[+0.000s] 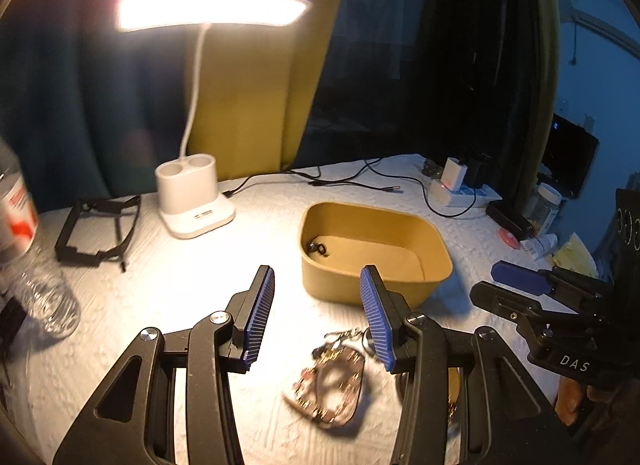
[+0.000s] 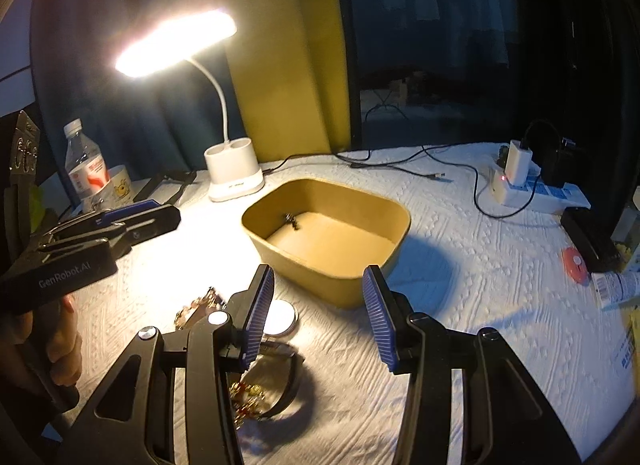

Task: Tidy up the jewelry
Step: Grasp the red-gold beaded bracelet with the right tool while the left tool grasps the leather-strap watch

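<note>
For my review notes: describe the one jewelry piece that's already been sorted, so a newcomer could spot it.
Start at the lit white desk lamp and look just right of its base to the tan open bin. The small dark jewelry piece lies alone at the bin's back-left corner; the other jewelry still lies outside on the white cloth.

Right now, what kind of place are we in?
Likely a home desk or bedside table, at night. A lit desk lamp stands on a white textured cloth, a power strip with chargers sits at the back, and curtains hang behind.
</note>
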Demonstrator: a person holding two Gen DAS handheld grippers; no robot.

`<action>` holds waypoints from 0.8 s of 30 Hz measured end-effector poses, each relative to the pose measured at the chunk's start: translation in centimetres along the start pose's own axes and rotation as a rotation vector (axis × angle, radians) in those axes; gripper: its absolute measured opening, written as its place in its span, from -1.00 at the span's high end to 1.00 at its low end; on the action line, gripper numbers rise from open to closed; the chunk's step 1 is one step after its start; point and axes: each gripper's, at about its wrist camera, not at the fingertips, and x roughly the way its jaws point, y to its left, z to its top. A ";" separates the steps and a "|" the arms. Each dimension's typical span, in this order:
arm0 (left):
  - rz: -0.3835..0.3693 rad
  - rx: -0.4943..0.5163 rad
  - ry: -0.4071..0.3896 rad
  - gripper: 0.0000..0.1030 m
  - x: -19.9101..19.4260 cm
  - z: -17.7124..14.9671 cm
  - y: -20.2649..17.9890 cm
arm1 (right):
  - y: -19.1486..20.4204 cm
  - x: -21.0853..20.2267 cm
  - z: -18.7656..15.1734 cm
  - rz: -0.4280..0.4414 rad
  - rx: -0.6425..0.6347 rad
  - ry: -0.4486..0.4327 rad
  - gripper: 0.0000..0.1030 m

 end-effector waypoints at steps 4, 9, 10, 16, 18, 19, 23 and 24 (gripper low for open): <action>0.012 -0.013 0.004 0.08 -0.9 -0.9 0.8 | 0.7 -0.1 -1.3 0.004 0.014 0.031 0.10; 0.018 -0.028 0.017 0.08 -1.4 -2.0 1.6 | 1.9 0.0 -3.3 0.028 0.013 0.088 0.10; 0.018 -0.032 0.022 0.08 -1.5 -2.3 1.7 | 2.1 0.1 -3.8 0.033 0.016 0.101 0.10; 0.018 -0.048 0.045 0.08 -1.8 -3.8 2.1 | 2.4 -0.4 -5.6 0.045 0.032 0.138 0.10; 0.018 -0.052 0.053 0.08 -1.8 -4.2 2.4 | 2.3 -0.4 -6.1 0.048 0.045 0.154 0.10; 0.018 -0.053 0.058 0.08 -1.8 -4.4 2.4 | 2.3 -0.4 -6.4 0.049 0.050 0.159 0.10; 0.020 -0.055 0.068 0.08 -1.9 -4.9 2.7 | 2.6 -0.2 -6.9 0.056 0.057 0.176 0.10; 0.021 -0.055 0.070 0.08 -1.9 -5.0 2.8 | 2.7 -0.1 -7.0 0.059 0.056 0.180 0.10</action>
